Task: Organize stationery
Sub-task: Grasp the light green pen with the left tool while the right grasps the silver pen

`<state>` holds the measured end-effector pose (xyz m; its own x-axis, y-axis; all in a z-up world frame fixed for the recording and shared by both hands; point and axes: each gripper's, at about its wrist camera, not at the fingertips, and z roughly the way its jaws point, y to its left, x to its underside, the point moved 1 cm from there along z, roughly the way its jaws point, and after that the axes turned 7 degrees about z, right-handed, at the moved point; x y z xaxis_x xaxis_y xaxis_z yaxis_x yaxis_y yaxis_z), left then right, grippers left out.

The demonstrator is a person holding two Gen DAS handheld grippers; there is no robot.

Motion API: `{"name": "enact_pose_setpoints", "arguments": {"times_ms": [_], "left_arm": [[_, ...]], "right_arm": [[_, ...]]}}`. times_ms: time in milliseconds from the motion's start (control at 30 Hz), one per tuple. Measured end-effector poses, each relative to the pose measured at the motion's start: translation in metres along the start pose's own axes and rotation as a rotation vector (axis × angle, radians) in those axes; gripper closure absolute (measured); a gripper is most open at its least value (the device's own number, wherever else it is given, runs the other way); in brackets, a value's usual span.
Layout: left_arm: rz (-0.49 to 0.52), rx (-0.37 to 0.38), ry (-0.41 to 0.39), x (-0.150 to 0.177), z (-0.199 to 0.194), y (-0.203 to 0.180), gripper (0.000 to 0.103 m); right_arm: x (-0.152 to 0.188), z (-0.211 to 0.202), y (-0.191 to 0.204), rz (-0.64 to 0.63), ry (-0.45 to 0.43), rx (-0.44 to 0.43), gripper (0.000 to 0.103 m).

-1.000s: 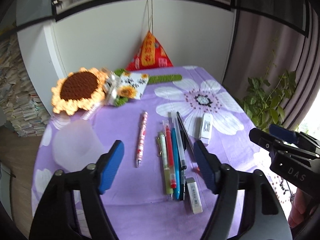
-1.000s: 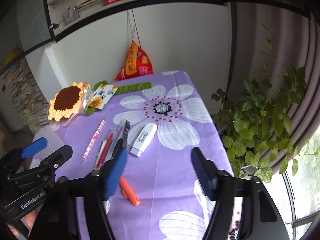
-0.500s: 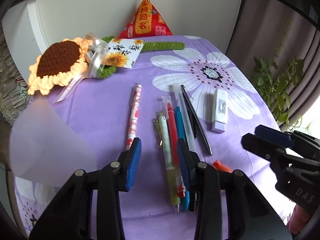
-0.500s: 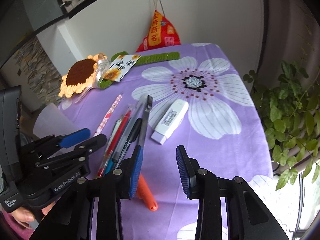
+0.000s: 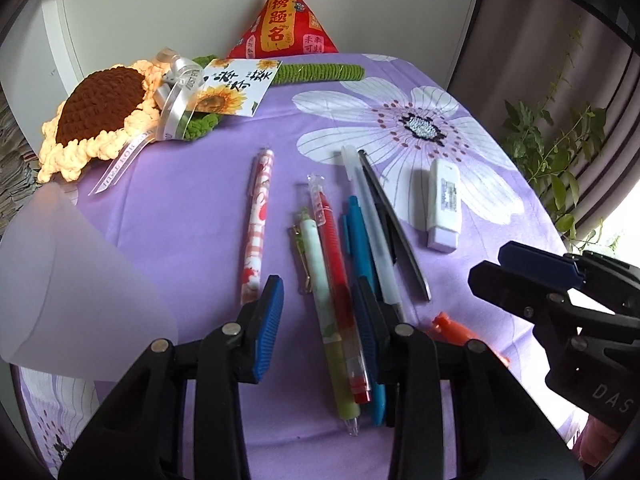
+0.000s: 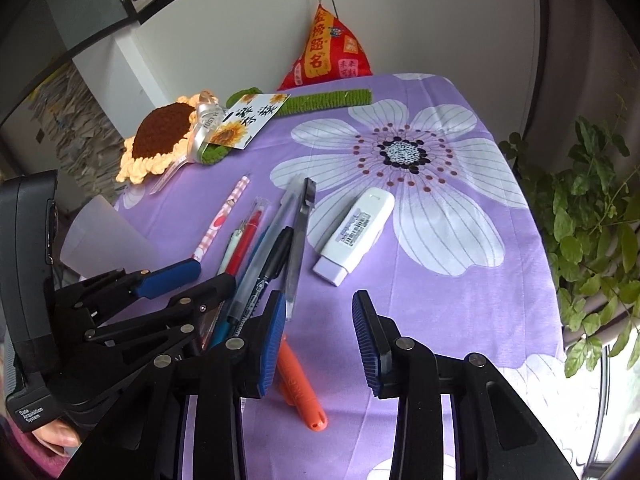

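Your left gripper (image 5: 320,324) hangs over the near end of the pen cluster with its blue pads part-way apart and gripping nothing. Between the pads you see bare purple cloth and the lower barrels of the pale green pen (image 5: 326,312) and the red pen (image 5: 340,292), but neither pad presses on them. The left pad (image 5: 268,328) sits just past the tip of the pink patterned pen (image 5: 258,226), which lies on its own to the left of the cluster.

Your right gripper (image 6: 319,338) is likewise released, its pads part-way apart over empty tablecloth. Its left pad (image 6: 272,340) stands in front of the orange pen (image 6: 300,384), which lies beside it, not between the pads.

Outward from there, the cluster runs away from you: the blue pen (image 5: 360,236), a frosted clear pen (image 5: 372,224), a black marker (image 6: 272,268) and a slim grey metal piece (image 5: 394,224) that I cannot identify, all lying side by side and touching or nearly so. The white eraser-like block (image 5: 444,204) lies apart to their right on the printed white flower. A frosted plastic cup (image 5: 68,292) stands at the left edge of the table (image 6: 460,300). At the far end lie a crocheted sunflower (image 5: 100,116), a sunflower card (image 5: 236,88) and a red pyramid pouch (image 5: 284,24).
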<state>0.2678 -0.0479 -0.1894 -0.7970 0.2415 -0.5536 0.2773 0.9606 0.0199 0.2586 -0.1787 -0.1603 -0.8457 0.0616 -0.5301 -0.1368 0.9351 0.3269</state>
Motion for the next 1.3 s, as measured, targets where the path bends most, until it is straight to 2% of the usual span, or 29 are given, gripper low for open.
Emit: {"name": "enact_pose_setpoints", "arguments": {"times_ms": [200, 433, 667, 733, 800, 833, 1133, 1167, 1300], "left_arm": [[-0.008, 0.015, 0.023, 0.009, 0.0, 0.005, 0.069], [-0.01, 0.078, 0.03, 0.021, -0.008, 0.01, 0.07], [-0.005, 0.093, 0.022, 0.023, -0.009, 0.011, 0.071], [-0.011, 0.103, 0.023, 0.023, -0.01, 0.012, 0.071], [-0.022, 0.12, 0.026, 0.024, -0.01, 0.014, 0.074], [-0.027, 0.126, 0.026, 0.024, -0.011, 0.015, 0.076], [-0.05, 0.108, 0.014, 0.024, -0.017, 0.023, 0.079], [-0.051, 0.109, 0.018, 0.025, -0.015, 0.023, 0.075], [-0.045, 0.103, 0.021, 0.022, -0.012, 0.02, 0.075]], "right_arm": [[0.001, 0.01, 0.015, -0.041, 0.029, -0.03, 0.066], [-0.001, 0.029, 0.02, -0.045, 0.072, 0.002, 0.066], [0.0, 0.041, 0.024, -0.061, 0.084, 0.036, 0.066], [-0.001, 0.042, 0.024, -0.07, 0.076, 0.057, 0.076], [-0.003, 0.043, 0.023, -0.07, 0.07, 0.07, 0.094], [-0.004, 0.043, 0.021, -0.064, 0.071, 0.074, 0.097], [0.001, 0.028, 0.013, -0.037, 0.087, 0.03, 0.098], [0.001, 0.027, 0.013, -0.037, 0.088, 0.03, 0.098], [0.006, 0.025, 0.016, -0.045, 0.092, 0.03, 0.098]]}}
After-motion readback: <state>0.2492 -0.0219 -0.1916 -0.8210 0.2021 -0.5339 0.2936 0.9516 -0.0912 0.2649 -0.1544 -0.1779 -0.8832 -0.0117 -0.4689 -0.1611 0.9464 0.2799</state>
